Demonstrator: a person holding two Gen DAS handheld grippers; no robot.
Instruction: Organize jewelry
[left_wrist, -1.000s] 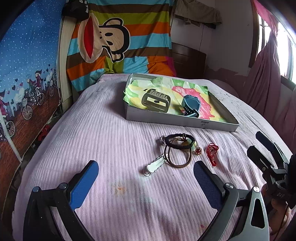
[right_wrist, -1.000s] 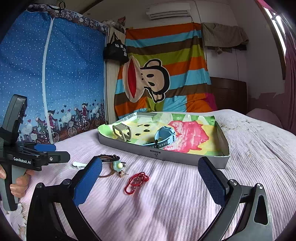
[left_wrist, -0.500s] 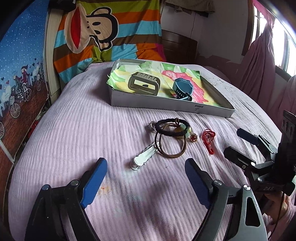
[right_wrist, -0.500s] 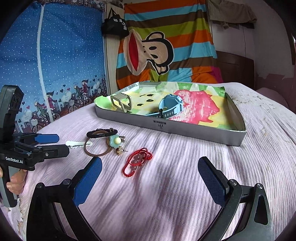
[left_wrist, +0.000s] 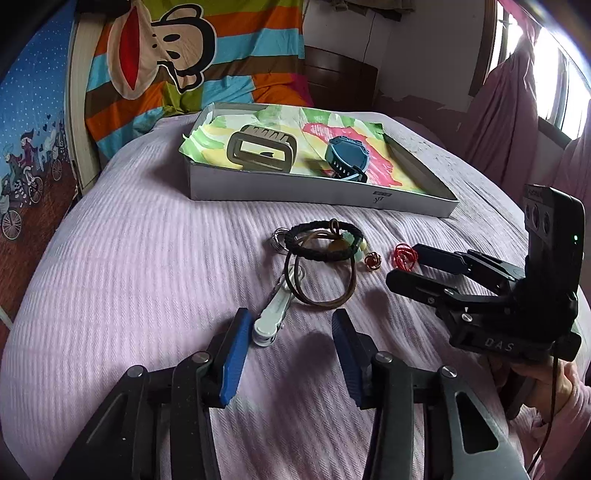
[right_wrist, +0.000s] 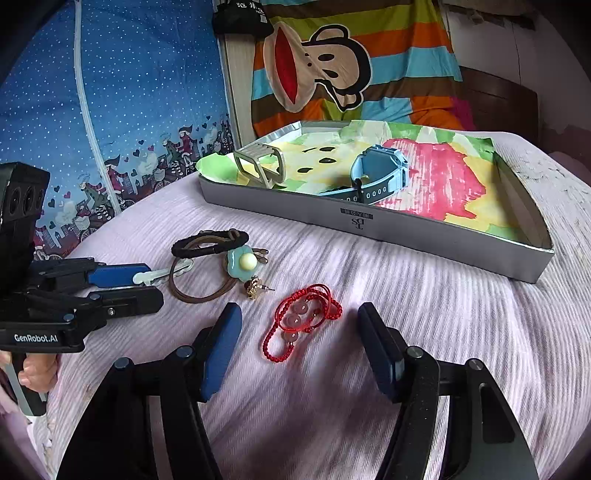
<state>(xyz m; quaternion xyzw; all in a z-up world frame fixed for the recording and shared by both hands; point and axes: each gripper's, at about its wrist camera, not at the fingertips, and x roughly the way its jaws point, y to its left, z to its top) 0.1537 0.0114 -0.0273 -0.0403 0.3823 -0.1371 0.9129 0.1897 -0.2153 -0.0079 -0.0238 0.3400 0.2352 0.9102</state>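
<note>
On the lilac bedspread lies a white hair clip (left_wrist: 275, 314), between the closing jaws of my left gripper (left_wrist: 290, 330); its near end is close to the left pad and the right pad stands apart. A red string bracelet (right_wrist: 301, 321) with clear beads lies between the closing jaws of my right gripper (right_wrist: 299, 325), and neither pad touches it. Beyond are a black hair tie (left_wrist: 325, 240), a brown loop (left_wrist: 321, 295), an egg charm (right_wrist: 242, 262) and a gold earring (right_wrist: 255, 288). In the grey tray (left_wrist: 314, 188) sit a khaki frame (left_wrist: 262, 151) and a blue watch (left_wrist: 347, 155).
The tray (right_wrist: 406, 225) is lined with coloured paper and stands at the far side of the bed. A striped monkey blanket (left_wrist: 166, 55) hangs behind it. A blue curtain (right_wrist: 110, 92) is on the left, a pink curtain (left_wrist: 509, 110) by the window on the right.
Both grippers have come forward and down toward the jewellery and their jaws have narrowed. The left now straddles the white clip, the right the red bracelet.
</note>
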